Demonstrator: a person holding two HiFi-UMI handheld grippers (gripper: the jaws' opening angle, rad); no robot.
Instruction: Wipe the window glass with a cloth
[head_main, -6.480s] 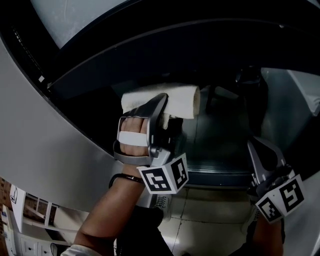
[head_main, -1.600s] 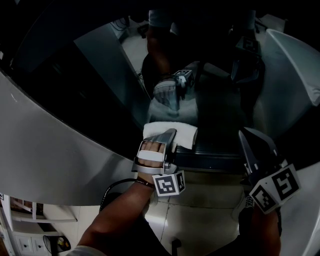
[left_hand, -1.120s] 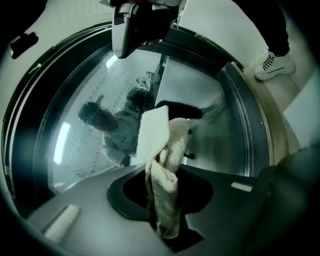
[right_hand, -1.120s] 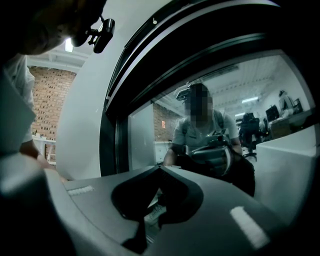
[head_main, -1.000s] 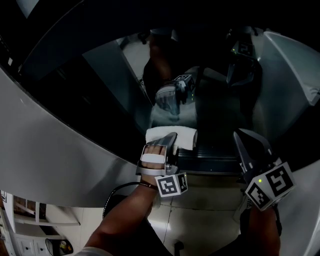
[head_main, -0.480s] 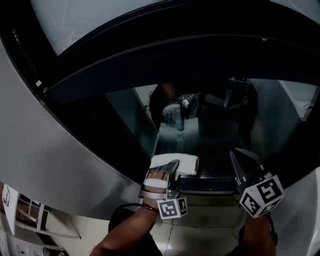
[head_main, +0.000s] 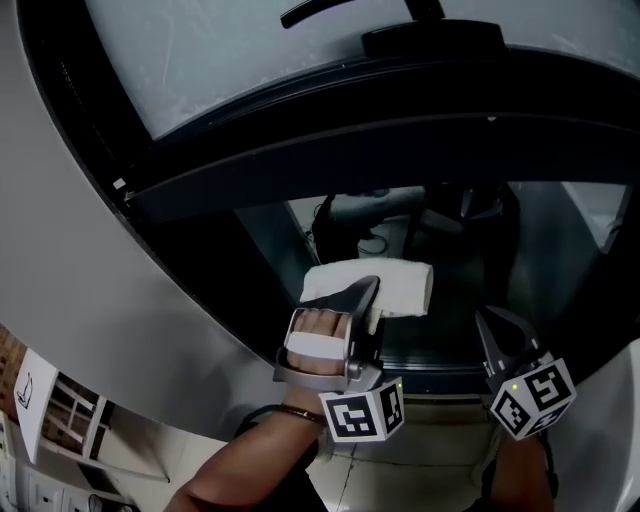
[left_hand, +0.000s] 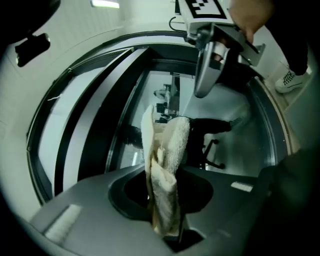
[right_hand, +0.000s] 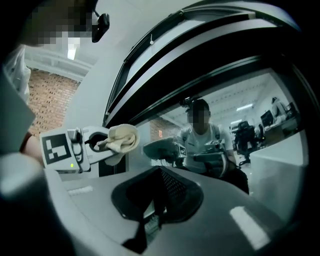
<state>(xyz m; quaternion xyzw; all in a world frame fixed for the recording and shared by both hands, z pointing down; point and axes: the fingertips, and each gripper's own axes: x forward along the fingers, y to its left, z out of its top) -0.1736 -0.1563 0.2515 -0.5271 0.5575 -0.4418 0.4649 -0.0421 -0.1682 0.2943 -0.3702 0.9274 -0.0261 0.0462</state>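
Observation:
A folded white cloth (head_main: 375, 284) is pressed flat against the dark window glass (head_main: 455, 250), a little above the lower sill. My left gripper (head_main: 372, 292) is shut on the cloth. In the left gripper view the cloth (left_hand: 165, 165) stands upright between the jaws and hides their tips. My right gripper (head_main: 492, 325) hangs lower right of the cloth, near the sill, shut with nothing in it. The right gripper view shows its own jaws (right_hand: 159, 200) together, and the left gripper with the cloth (right_hand: 121, 138) to the left.
A thick black window frame (head_main: 300, 140) curves over the glass, with a grey wall panel (head_main: 130, 300) to the left. The glass reflects a person (right_hand: 202, 135) and both grippers. Pale floor tiles (head_main: 440, 470) lie below the sill.
My left gripper has carried the cloth upward on the glass, away from the lower sill. The right gripper stays near the sill, still shut.

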